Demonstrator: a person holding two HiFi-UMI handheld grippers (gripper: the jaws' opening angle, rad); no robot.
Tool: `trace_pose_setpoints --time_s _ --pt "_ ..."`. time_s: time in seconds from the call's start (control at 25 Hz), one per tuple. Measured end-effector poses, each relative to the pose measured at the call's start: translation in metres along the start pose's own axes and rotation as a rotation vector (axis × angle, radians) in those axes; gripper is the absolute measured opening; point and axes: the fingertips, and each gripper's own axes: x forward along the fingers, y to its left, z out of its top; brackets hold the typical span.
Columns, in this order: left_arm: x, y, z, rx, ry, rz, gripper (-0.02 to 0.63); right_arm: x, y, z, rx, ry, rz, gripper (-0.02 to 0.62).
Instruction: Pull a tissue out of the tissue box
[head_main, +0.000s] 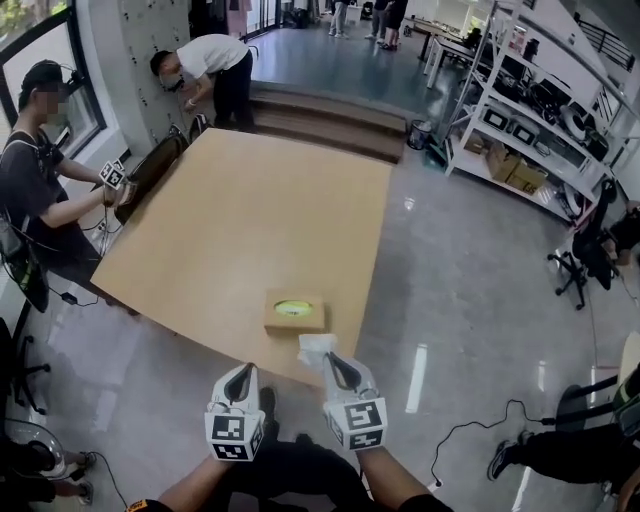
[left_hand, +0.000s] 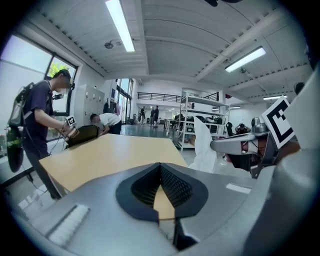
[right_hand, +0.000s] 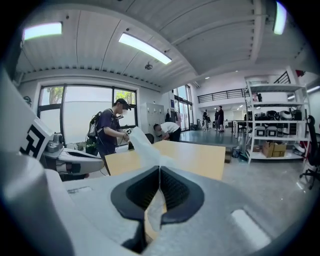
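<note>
You're pinching the tissue (head_main: 314, 346) in your right gripper (head_main: 334, 362) over the near edge of the table (head_main: 230, 220), apart from the tissue box (head_main: 295, 313). Your left gripper (head_main: 240, 378) is hovering alongside, jaws pressed together, empty.

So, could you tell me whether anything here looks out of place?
Nothing stands out: the tissue box sits flat near the front edge of the table, and the tissue is clear of it, pinched in the right tool.

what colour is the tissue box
The tissue box is tan, like cardboard, with yellow-green around its top opening. It shows best in the head view.
</note>
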Motion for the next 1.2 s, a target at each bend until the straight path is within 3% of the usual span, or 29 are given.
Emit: trace_pose_setpoints --time_s 0.28,0.6,0.92,1.2 --pt "-0.043 -0.005 -0.015 0.012 0.031 0.068 0.018 -0.028 0.026 -0.011 0.025 0.011 0.072 0.002" --pt "-0.081 0.008 -0.013 0.032 -0.035 0.117 0.018 -0.043 0.056 -0.008 -0.022 0.008 0.107 0.002" --pt "-0.145 0.053 -0.021 0.048 -0.074 0.136 0.018 -0.055 0.108 0.005 -0.033 -0.024 0.055 0.002" --pt "-0.202 0.081 -0.04 0.042 -0.092 0.074 0.018 -0.083 0.17 -0.01 0.003 -0.011 -0.017 0.002"
